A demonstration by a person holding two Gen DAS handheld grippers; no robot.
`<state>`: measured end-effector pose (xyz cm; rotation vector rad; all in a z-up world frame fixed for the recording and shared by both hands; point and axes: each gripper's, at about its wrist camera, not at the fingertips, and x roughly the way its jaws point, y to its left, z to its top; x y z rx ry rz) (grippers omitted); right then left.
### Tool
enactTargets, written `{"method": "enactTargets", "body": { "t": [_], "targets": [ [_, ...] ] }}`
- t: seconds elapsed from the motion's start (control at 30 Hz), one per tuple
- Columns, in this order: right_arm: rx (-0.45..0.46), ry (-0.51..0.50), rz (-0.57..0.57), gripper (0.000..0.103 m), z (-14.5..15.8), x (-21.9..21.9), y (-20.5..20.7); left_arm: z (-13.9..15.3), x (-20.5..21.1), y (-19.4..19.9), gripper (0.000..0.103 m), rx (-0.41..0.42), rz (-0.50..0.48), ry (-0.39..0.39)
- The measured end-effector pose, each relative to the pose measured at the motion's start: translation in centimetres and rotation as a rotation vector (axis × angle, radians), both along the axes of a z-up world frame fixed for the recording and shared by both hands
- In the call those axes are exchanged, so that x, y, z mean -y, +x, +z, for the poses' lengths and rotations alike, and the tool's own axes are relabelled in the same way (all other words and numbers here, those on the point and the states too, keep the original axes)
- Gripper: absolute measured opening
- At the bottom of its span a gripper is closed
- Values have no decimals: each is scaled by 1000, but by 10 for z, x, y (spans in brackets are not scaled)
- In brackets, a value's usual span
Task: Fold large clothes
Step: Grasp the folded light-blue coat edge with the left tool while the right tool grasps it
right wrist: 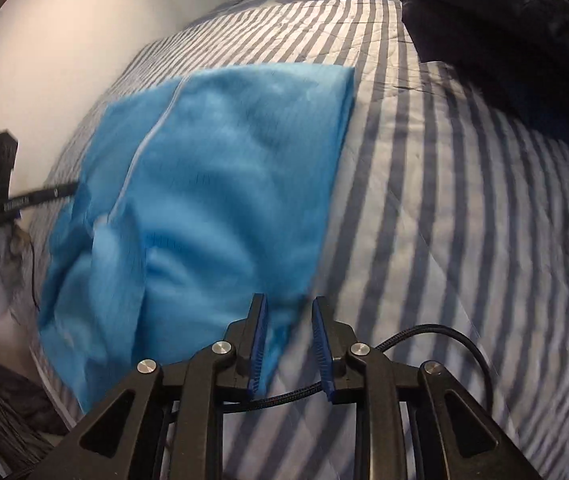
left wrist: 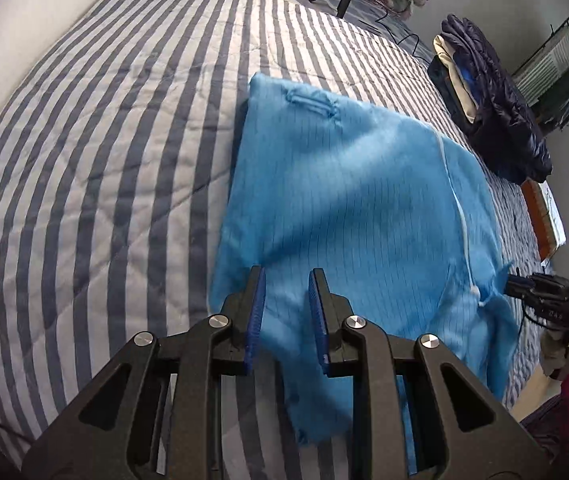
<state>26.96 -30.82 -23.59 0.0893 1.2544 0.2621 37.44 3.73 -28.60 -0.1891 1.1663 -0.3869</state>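
Now both tools, left tool and right tool, gape empty over the blue garment.

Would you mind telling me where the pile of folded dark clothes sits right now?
In the left wrist view, the stack of folded clothes sits at the upper right on the striped bedspread, just beyond the far right edge of the blue garment.

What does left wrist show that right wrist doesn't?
Left wrist only: the folded clothes stack at the bed's far side, a belt loop on the blue garment, and the left gripper, open over the fabric.

Right wrist only: a braided cable behind the open right gripper, near the garment's lower corner.

Both: the blue garment with its white drawstring, lying on the striped quilt.
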Motion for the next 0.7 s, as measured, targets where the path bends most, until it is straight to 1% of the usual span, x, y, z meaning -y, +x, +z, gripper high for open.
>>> {"method": "enactTargets", "body": {
  "t": [0.07,0.1,0.13,0.17,0.2,0.23,0.27,0.33,0.37,0.4,0.43,0.5,0.57,0.63,0.7],
  "targets": [
    [37,31,-11,24,12,5,-13,3,-7,-8,22,0,18,-7],
    [53,61,-22,26,16,9,-19,5,-13,-12,22,0,31,-18],
    [73,99,-30,31,23,12,-27,7,-20,-16,22,-6,48,-44],
    [92,127,-33,35,28,14,-32,9,-26,-18,27,-10,60,-58],
    [105,142,-39,40,31,15,-37,11,-32,-20,39,-14,82,-73],
    [116,162,-48,48,33,17,-42,11,-38,-22,45,-18,105,-96],
    [119,190,-54,54,31,19,-44,12,-42,-22,52,-26,124,-122],
    [105,248,-70,58,26,25,-46,9,-52,-20,54,-73,174,-215],
    [93,277,-88,60,23,28,-41,7,-56,-19,55,-92,192,-249],
    [84,298,-108,60,18,28,-38,4,-60,-19,56,-114,215,-290],
    [72,320,-131,59,9,24,-30,1,-64,-19,56,-131,237,-308],
    [48,370,-170,59,2,28,-26,0,-65,-20,56,-140,248,-311],
    [50,385,-184,59,-4,33,-20,-1,-66,-21,56,-139,241,-315],
    [48,399,-205,62,-8,36,-19,-8,-67,-19,57,-166,246,-338],
    [35,422,-236,63,-16,42,-14,-17,-64,-14,57,-201,268,-367]
  ]
}}
